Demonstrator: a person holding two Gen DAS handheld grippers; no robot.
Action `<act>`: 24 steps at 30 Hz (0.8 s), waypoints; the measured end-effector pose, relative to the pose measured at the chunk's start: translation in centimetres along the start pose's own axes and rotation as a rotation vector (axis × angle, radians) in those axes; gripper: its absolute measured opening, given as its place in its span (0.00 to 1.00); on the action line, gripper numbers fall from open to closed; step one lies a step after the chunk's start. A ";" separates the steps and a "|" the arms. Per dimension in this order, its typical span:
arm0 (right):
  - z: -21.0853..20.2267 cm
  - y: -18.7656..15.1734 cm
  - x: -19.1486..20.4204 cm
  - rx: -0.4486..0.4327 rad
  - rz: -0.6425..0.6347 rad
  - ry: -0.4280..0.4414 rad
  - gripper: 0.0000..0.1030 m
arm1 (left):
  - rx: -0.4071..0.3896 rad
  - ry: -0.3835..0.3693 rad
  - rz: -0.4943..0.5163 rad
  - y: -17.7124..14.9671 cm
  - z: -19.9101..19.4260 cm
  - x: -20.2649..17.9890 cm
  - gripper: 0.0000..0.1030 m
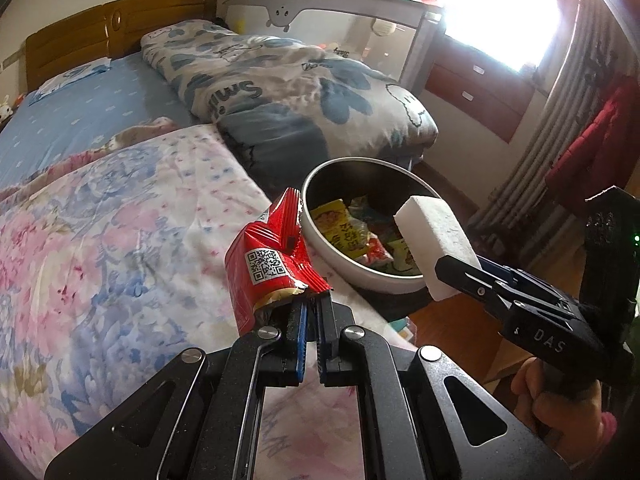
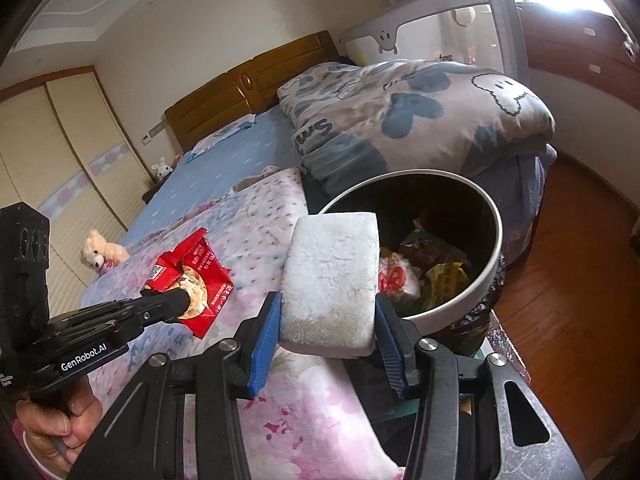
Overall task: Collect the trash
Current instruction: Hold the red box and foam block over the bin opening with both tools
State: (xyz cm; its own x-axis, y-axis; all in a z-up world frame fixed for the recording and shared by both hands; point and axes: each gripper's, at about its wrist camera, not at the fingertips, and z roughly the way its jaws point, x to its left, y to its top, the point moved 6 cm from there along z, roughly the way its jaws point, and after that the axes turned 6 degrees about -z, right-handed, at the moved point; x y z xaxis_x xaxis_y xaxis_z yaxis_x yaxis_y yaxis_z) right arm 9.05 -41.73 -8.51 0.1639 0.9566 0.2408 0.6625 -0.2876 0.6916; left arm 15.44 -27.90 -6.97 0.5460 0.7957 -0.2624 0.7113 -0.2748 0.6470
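My left gripper is shut on a crumpled red snack wrapper with a QR code, held above the flowered quilt just left of the round trash bin. The wrapper and left gripper also show in the right wrist view. My right gripper is shut on a white foam block, held at the bin's near-left rim. In the left wrist view the block hangs over the bin's right side, held by the right gripper. The bin holds several coloured wrappers.
A bed with a pink flowered quilt, a blue sheet and a folded grey-blue duvet. A teddy bear lies on the bed. Wooden floor lies right of the bin; a crib rail and drawers stand behind.
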 end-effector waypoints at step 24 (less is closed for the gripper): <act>-0.1 1.8 -4.0 -0.007 0.028 -0.046 0.45 | -0.003 -0.020 0.071 2.6 2.4 -4.1 0.03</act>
State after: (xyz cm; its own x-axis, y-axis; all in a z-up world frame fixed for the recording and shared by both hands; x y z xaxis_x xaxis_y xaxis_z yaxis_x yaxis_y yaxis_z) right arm 9.53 -46.14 -8.14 0.2154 0.9494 0.2284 0.6520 -0.3140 0.6901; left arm 16.13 -33.13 -5.92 0.6036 0.7634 -0.2300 0.6695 -0.3286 0.6662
